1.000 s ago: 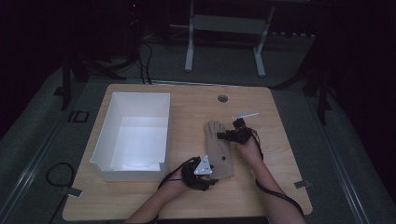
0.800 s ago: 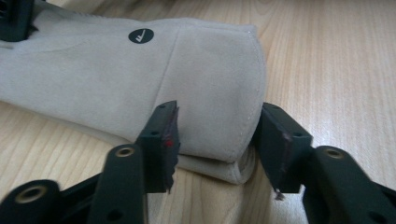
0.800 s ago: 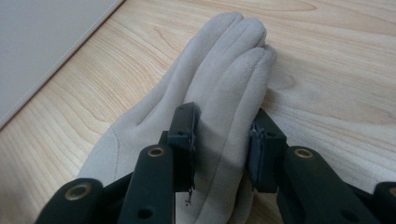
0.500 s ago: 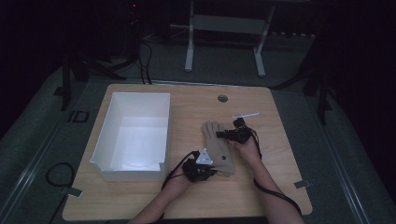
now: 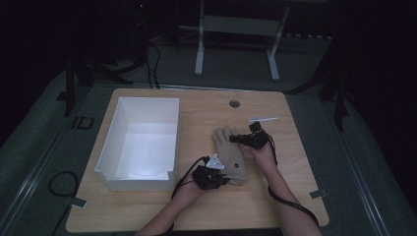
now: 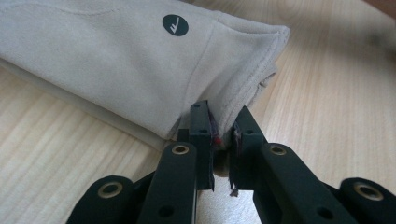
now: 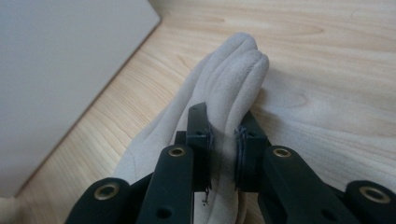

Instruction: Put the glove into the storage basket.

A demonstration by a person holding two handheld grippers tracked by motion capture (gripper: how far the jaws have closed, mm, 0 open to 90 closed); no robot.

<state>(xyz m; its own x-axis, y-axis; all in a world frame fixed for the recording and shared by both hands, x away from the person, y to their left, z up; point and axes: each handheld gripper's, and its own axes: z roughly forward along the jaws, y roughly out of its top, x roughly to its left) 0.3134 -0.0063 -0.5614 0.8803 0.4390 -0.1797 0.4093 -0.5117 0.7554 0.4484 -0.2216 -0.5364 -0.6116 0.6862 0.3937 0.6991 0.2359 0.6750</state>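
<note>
glove: the beige glove [image 5: 230, 153] lies flat on the bench [image 5: 295, 196], just right of the white bin [image 5: 142, 142], fingers pointing away from you, cuff toward you.
left gripper: your left gripper [image 6: 219, 140] sits at the cuff end of the glove, on the bin side. its jaws are closed down to a thin gap with the cuff hem pinched between them.
right gripper: your right gripper [image 7: 223, 140] is at the finger end of the glove, on the side away from the bin. its jaws are nearly closed on a bunched fold of the glove's fingers, which stand up a little above the bench.
white bin: open-topped, nothing in it that you can see, its long wall running alongside the glove.
other things: a small white strip [image 5: 263, 119] lies beyond the glove, well apart from the bin; leave it alone.
step in hand: judging by both grips, you have the glove secured at both ends and not yet lifted clear.
next move: it likely calls for raising both ends together, keeping the glove stretched level, carrying it sideways over the near wall of the bin, then opening both jaws above the bin floor.
watch for: the cuff grip is only on the hem, so a jerk could pull it free.
</note>
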